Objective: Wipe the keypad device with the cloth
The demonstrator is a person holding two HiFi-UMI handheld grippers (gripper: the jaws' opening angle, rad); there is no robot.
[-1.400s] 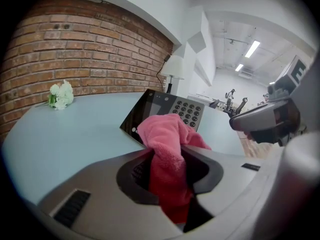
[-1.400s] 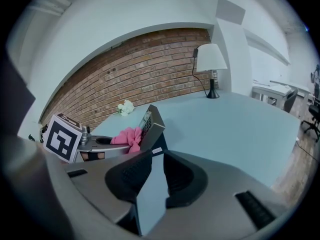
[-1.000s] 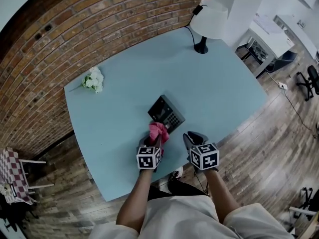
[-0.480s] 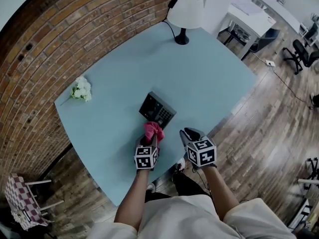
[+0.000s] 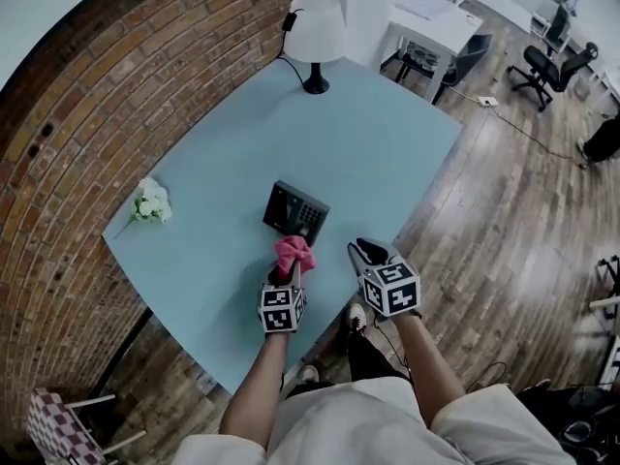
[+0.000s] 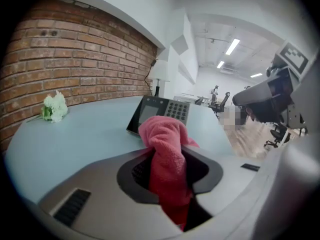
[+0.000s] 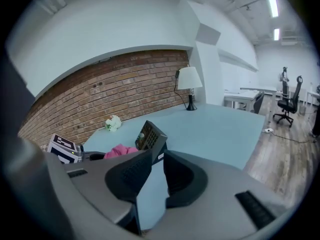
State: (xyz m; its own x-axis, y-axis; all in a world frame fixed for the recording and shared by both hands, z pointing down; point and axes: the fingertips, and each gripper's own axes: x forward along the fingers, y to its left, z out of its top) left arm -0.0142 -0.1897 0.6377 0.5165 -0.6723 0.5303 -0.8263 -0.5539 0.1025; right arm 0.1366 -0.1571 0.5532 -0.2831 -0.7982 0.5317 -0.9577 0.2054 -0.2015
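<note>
While the left hand-held gripper [image 5: 288, 272] stays clamped on the cloth [image 5: 294, 254] at the near edge of the keypad [image 5: 295, 212] on the table [image 5: 223, 163], the right hand-held gripper [image 5: 371, 256] hangs empty, jaws apart, so wiping seems barely begun.

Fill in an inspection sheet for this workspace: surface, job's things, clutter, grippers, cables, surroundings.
Surface: light blue table, no spills seen.
Job's things: keypad device near the middle; pink cloth just in front of it, contact unclear.
Clutter: white flowers; lamp at the far corner.
Grippers: left gripper shut on the cloth; right gripper slightly open, empty.
Cables: lamp cord; floor cable.
Surroundings: brick wall, wooden floor, office chairs.
</note>
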